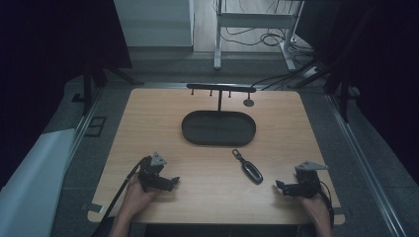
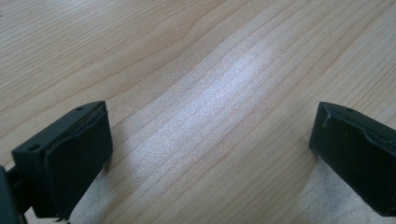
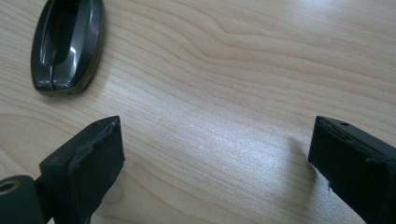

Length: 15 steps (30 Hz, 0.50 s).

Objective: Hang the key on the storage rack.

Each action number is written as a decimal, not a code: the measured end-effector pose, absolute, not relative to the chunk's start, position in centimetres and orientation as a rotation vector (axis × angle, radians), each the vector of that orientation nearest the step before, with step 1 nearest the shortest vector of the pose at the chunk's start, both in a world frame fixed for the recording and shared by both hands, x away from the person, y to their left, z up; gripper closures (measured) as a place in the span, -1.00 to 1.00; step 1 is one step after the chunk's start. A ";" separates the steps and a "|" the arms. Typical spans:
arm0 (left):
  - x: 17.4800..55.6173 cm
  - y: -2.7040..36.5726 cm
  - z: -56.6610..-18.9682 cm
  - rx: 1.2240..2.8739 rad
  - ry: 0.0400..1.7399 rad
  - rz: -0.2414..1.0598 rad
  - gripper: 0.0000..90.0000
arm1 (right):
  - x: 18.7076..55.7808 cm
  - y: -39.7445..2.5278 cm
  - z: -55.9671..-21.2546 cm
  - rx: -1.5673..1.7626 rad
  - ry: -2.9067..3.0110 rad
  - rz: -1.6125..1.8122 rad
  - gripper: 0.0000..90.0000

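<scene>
My left gripper (image 1: 168,183) rests low over the bench (image 1: 148,123) near its front edge, toward the front left corner, a hand (image 1: 132,193) around its body. Its jaws stand wide apart and released; in the left gripper view (image 2: 210,154) nothing but bare wood grain lies between them.

My right gripper (image 1: 283,186) sits near the front right corner, also close to the front edge, held by the other hand (image 1: 316,207). Its jaws are spread wide as well, holding nothing; the right gripper view (image 3: 215,158) has plain wood between them.

The key fob (image 1: 249,169), dark and glossy, lies flat on the bench between the two grippers and a little farther in, nearer the right one but apart from it. In the right gripper view the key fob (image 3: 66,44) lies beyond the left-hand jaw, not touching it. A short strap end points from it toward the tray.

Farther in, a dark oval tray (image 1: 190,129) sits at the bench's middle. Behind it, near the far edge, a thin stand (image 1: 220,89) carries a crossbar with small pegs hanging below. A small round disc (image 1: 248,102) lies just right of the stand.
</scene>
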State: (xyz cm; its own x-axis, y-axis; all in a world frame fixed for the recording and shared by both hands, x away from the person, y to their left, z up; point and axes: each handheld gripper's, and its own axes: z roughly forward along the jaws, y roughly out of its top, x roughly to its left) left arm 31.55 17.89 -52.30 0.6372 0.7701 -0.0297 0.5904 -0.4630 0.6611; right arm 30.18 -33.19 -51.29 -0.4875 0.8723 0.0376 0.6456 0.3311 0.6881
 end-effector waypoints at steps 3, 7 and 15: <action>31.6 17.9 -52.3 2.214 1.055 0.361 -1.00 | 30.2 -33.2 -51.3 1.344 2.263 0.929 -0.94; 31.6 17.9 -52.3 2.214 1.055 0.361 -1.00 | 30.2 -33.3 -51.3 1.350 2.248 0.919 -1.00; 31.6 17.9 -52.3 2.214 1.055 0.361 -1.00 | 30.1 -33.5 -51.2 1.382 2.231 0.932 -1.00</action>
State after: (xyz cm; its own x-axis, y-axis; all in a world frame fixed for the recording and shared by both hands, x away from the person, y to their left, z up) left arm 31.55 17.91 -52.29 0.6382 0.7693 -0.0291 0.5900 -0.4645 0.6605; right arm 30.10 -33.53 -51.19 -0.4602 0.8868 0.0422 0.6531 0.3060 0.6927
